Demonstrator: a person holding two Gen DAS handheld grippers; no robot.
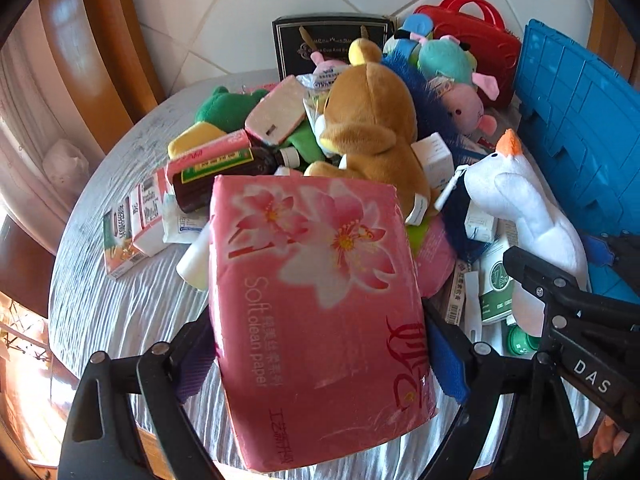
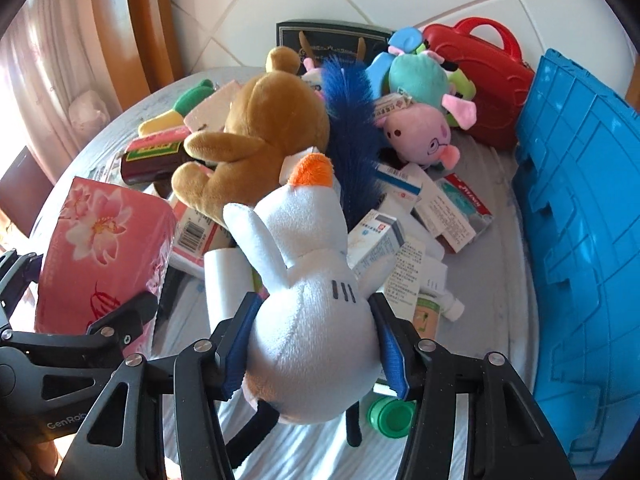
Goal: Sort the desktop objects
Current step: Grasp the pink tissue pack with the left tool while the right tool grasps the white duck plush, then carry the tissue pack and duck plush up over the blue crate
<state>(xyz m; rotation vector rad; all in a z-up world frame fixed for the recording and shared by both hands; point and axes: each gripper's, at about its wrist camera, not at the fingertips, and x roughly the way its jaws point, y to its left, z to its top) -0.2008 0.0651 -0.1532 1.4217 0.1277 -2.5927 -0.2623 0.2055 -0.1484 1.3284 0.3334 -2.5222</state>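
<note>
On the surface (image 1: pixel 120 304) a teddy bear (image 1: pixel 372 120) tops the central heap; the crate (image 1: pixel 580 128) stands at three o'clock, the suitcase (image 1: pixel 480 40) at one, cartons (image 1: pixel 136 220) at nine.

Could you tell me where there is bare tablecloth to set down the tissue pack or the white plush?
Free: the tablecloth left of the tissue pack, near the juice cartons; also the strip between the medicine boxes and blue crate. The centre around the brown bear is crowded.
</note>
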